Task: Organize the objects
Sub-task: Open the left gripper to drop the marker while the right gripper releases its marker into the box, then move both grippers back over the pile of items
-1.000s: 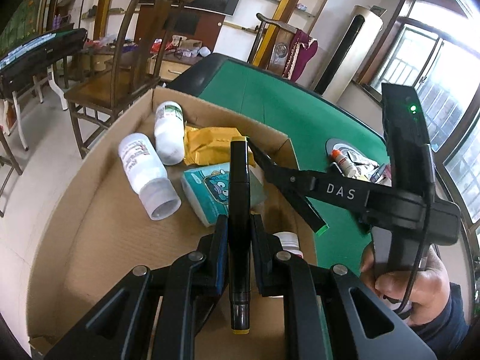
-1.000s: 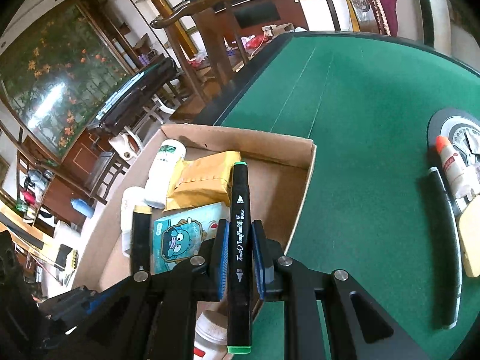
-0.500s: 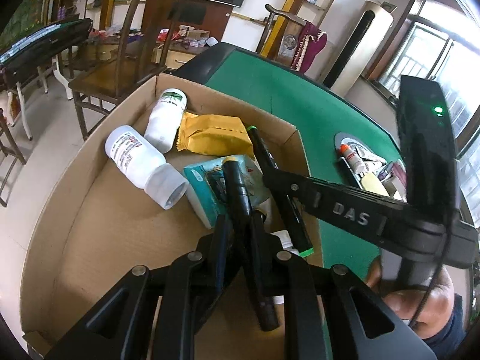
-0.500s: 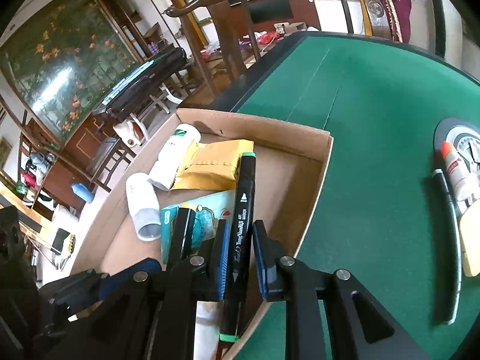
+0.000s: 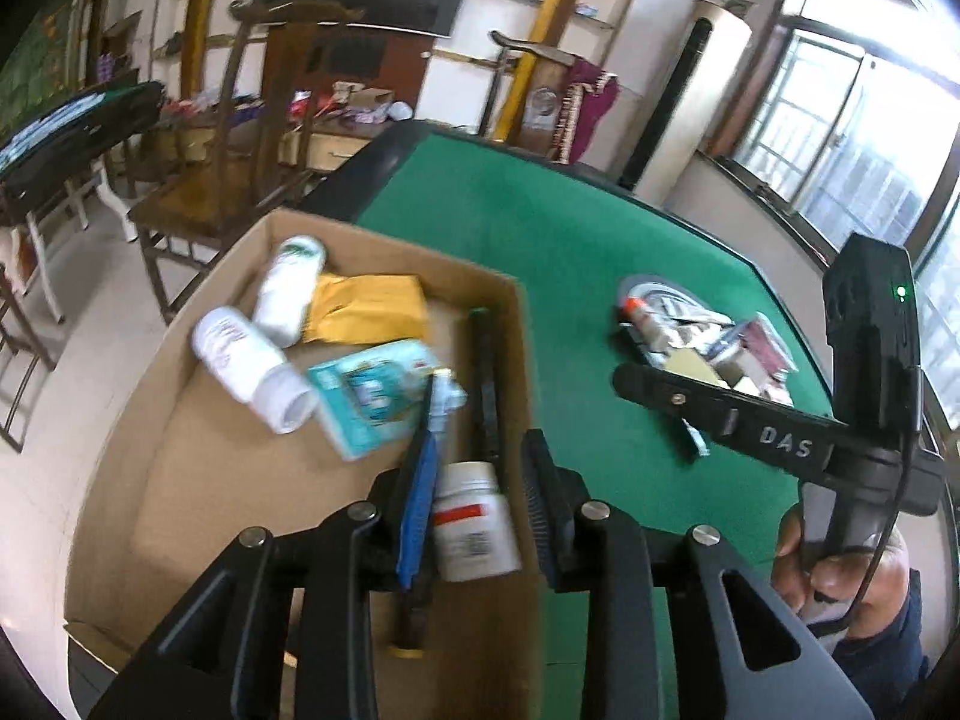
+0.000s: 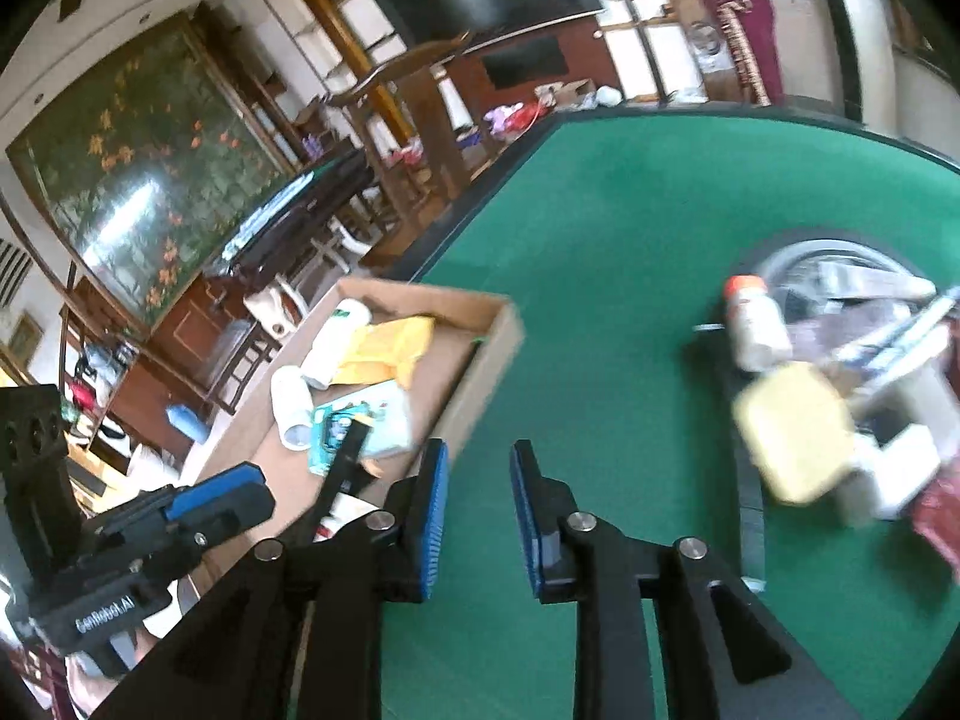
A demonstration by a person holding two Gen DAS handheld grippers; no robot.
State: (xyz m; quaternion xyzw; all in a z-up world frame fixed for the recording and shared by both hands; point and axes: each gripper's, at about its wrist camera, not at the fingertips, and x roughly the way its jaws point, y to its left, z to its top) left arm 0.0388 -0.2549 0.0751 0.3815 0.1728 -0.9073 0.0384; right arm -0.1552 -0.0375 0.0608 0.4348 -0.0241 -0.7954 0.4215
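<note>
Left wrist view showed the cardboard box (image 5: pixel 180 420) on the green tabletop (image 5: pixel 570 276) holding white bottles (image 5: pixel 240 360), a yellow packet (image 5: pixel 366 306), a teal pack (image 5: pixel 366 396) and two markers (image 5: pixel 483 384). Both grippers' fingers, left (image 5: pixel 474 510) and right (image 6: pixel 477 510), had just been opening and stood apart, holding nothing.

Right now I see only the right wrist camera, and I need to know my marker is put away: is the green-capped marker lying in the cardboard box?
Observer: Yes. The left wrist camera shows the green-capped marker lying in the cardboard box, along the wall beside the table. The right gripper has just been opening, with nothing between its jaws.
Operator: And the other marker?
Observer: The yellow-capped marker is in the box too, alongside one finger of the left gripper. Its jaws have just been opening and do not clamp the marker.
Operator: Anything under that gripper?
Observer: A white bottle with a red label lies below the gap.
</note>
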